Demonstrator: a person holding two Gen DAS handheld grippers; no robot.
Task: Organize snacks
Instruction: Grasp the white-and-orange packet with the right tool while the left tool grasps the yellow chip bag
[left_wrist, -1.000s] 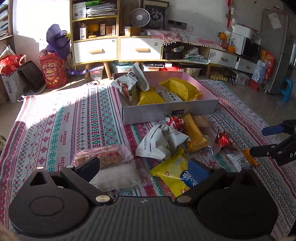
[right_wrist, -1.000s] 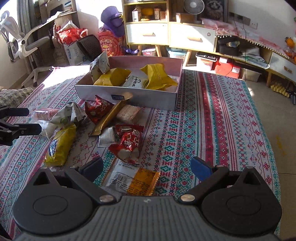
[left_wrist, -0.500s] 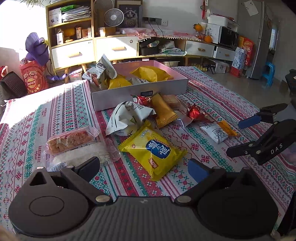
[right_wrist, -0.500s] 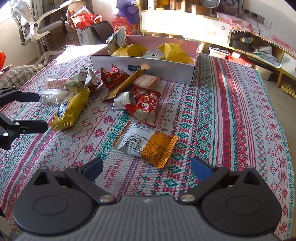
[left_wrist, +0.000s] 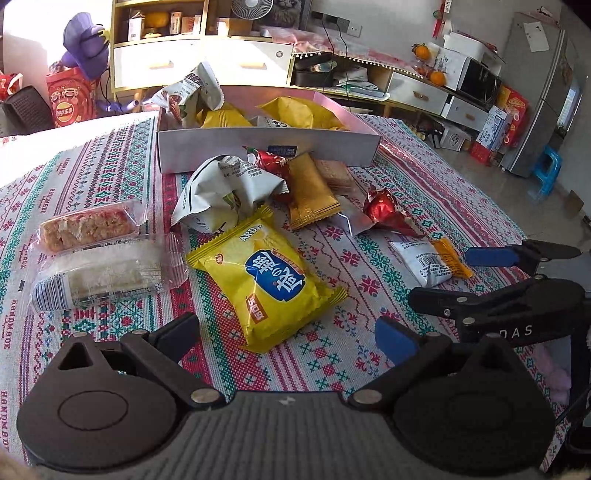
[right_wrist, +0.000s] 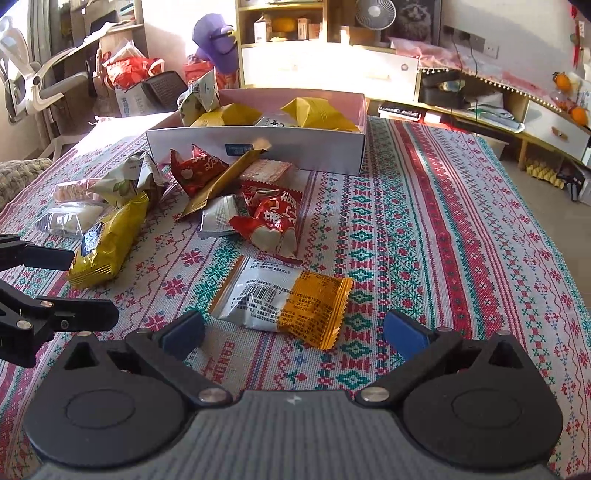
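Loose snack packets lie on a patterned tablecloth in front of a white box (left_wrist: 258, 149) (right_wrist: 258, 147) that holds several yellow and white bags. My left gripper (left_wrist: 291, 332) is open, its fingers on either side of the near end of a yellow packet with a blue label (left_wrist: 264, 282). My right gripper (right_wrist: 295, 328) is open just before a white and orange packet (right_wrist: 284, 302), its fingers wider than the packet. Each gripper shows in the other's view, the right one (left_wrist: 443, 277) and the left one (right_wrist: 92, 284).
A crumpled white bag (left_wrist: 225, 192), a gold bar packet (left_wrist: 310, 190), red packets (right_wrist: 273, 218) and two clear-wrapped cakes (left_wrist: 92, 251) are spread between the grippers and the box. Shelves, drawers and a fan stand behind the table. Bare cloth lies to the right (right_wrist: 461, 240).
Both grippers have come down and closer to the table. The yellow packet now sits between the left fingers, the white and orange one right before the right fingers. Nothing on the table moved.
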